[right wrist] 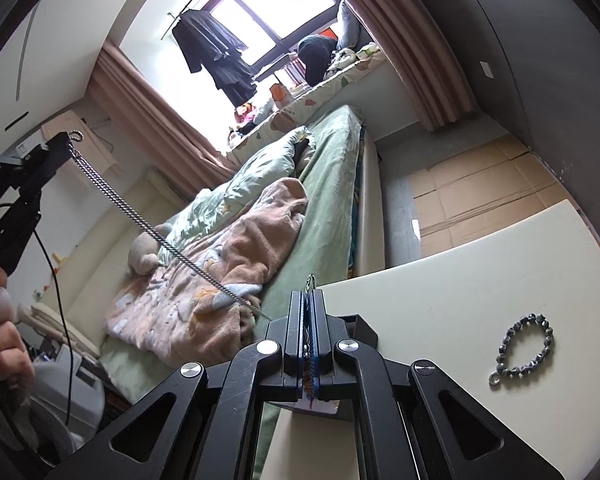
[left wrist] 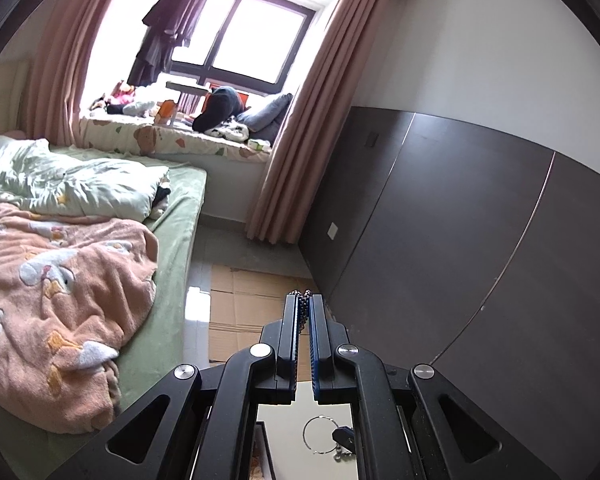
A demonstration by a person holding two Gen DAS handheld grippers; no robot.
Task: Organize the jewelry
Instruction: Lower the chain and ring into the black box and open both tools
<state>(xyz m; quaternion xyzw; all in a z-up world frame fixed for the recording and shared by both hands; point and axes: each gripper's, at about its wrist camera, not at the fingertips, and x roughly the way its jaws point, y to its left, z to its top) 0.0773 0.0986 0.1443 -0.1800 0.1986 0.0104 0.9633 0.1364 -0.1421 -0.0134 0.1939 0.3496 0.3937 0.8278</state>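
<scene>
I've got the chain (right wrist: 148, 232) stretched taut, each end pinched between my left gripper (right wrist: 66, 140) and right gripper (right wrist: 309, 294).

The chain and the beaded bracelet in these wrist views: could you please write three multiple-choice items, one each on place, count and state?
1. Where is the beaded bracelet?
A. on the bed
B. on the pale table
C. on the floor

2. How many claws hold the chain?
A. none
B. one
C. two

3. How does the chain hang?
A. stretched in the air
B. coiled on the table
C. draped over the blanket

Key: 1 B, it lies flat on the tabletop; 2 C, the left claw and right claw each pinch an end; 3 A, it runs straight between them.
</scene>
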